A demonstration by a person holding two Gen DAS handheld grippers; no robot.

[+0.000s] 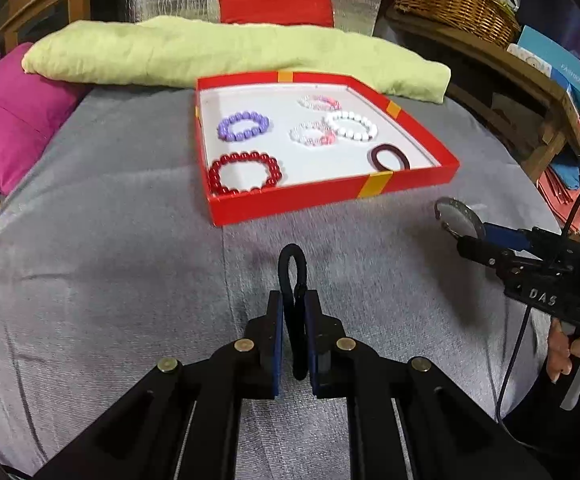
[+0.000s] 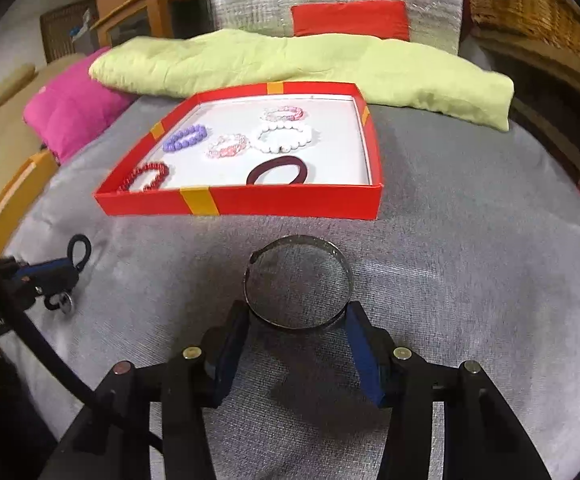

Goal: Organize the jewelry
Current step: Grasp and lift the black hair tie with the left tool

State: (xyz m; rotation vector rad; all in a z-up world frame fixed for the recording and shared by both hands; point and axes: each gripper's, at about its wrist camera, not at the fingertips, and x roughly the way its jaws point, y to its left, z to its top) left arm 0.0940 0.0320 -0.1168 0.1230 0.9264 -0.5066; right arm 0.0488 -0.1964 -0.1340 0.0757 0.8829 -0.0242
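Bracelets (image 1: 243, 126) in box (image 1: 332, 191) on grey cloth (image 1: 109, 280)

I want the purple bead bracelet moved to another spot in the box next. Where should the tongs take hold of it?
The purple bead bracelet lies flat on the white floor of the red box, apart from the other bracelets. Probably best to come from above, one finger inside the ring and one outside, pinching the beads on its near side, away from the box wall.

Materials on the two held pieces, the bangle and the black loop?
Bangle: looks like metal, dull silver; a thin rigid open band with a gap in the rim, held by the right gripper. Black loop: probably fabric-covered elastic, matte; it is pinched flat between the left gripper's fingers.
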